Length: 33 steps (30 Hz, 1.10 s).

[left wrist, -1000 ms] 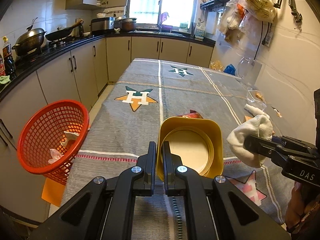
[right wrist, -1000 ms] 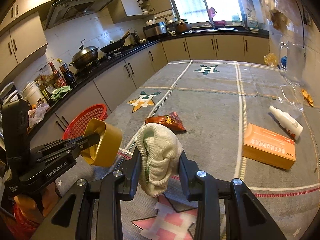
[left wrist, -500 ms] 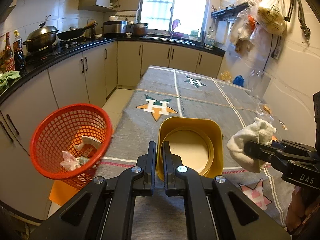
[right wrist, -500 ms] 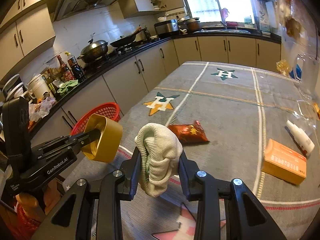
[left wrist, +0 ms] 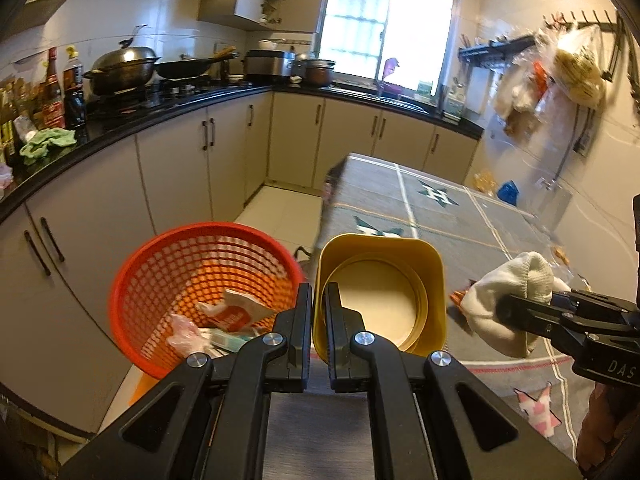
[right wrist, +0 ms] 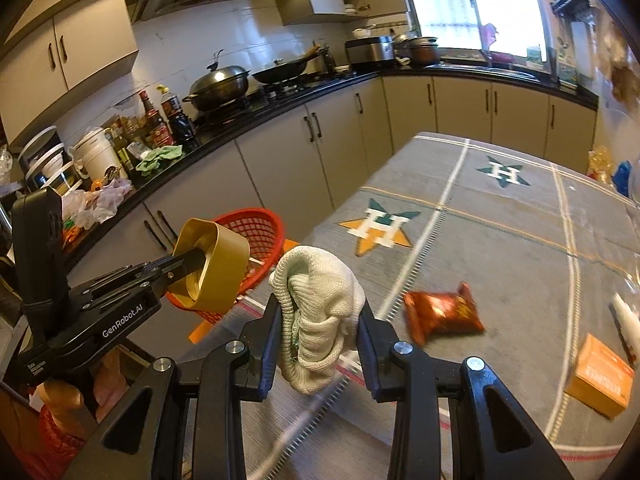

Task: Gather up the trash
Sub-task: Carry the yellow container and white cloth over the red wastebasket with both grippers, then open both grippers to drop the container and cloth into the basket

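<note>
Pinching yellow tub (left wrist: pixel 380 296) wall: left gripper (left wrist: pixel 319 320).

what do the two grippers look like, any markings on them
Both are matte black plastic with long flat fingers and round silver bolts at the pivots. The left hand-held gripper has white "GenRobot.AI" lettering on its body. The right hand-held gripper shows white letters "DAS".

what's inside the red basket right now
The red basket holds crumpled trash: a white and orange wrapper, a pinkish plastic scrap and a pale packet beside it. The left gripper and its yellow container cover the basket's right side.
</note>
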Each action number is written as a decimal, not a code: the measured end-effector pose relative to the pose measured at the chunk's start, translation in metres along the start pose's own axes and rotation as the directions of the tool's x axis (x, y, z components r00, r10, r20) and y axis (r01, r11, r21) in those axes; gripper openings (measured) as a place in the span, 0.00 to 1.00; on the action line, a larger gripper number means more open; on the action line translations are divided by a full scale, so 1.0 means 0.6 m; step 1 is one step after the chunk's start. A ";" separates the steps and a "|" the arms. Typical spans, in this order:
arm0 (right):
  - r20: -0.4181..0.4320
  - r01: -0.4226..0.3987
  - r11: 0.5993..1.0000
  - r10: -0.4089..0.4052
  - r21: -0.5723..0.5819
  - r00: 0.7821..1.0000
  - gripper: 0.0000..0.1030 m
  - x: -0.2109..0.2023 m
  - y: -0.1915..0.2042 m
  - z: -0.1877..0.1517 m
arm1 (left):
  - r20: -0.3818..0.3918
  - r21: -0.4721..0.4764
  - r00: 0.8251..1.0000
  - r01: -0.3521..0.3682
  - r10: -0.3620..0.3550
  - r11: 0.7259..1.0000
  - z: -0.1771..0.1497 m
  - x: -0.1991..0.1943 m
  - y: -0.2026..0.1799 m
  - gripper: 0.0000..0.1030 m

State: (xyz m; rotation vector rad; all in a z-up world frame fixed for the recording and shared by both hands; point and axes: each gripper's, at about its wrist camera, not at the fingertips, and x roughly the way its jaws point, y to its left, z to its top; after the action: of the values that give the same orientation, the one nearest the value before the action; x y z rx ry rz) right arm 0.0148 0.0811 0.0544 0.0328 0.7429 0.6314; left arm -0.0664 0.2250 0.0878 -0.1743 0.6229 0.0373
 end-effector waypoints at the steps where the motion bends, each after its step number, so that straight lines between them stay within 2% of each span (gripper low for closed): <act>1: -0.007 -0.007 1.000 0.007 -0.001 1.000 0.36 0.005 0.002 0.004 | 0.003 -0.005 1.000 -0.007 0.007 1.000 0.001 -0.001 0.007 0.06; 7: -0.045 -0.049 0.999 0.049 -0.013 0.998 0.36 0.050 0.034 0.034 | 0.017 -0.048 0.998 -0.066 0.067 0.997 0.017 0.001 0.064 0.06; 16: -0.079 -0.097 0.994 0.093 -0.047 0.992 0.37 0.117 0.089 0.081 | -0.029 -0.116 0.990 -0.138 0.136 0.984 0.016 0.038 0.144 0.06; 23: -0.127 -0.138 0.990 0.132 -0.035 0.983 0.39 0.181 0.121 0.100 | -0.071 -0.141 0.984 -0.170 0.161 0.975 0.004 0.065 0.178 0.06; 33: -0.165 -0.132 0.991 0.128 -0.017 0.978 0.45 0.251 0.136 0.110 | -0.099 -0.156 0.979 -0.194 0.180 0.968 -0.003 0.087 0.198 0.07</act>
State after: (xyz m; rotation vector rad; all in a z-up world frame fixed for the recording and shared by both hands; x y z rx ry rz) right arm 0.0987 0.2422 0.0300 0.0035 0.8961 0.7760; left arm -0.0357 0.3406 0.0380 -0.2779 0.7193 0.2662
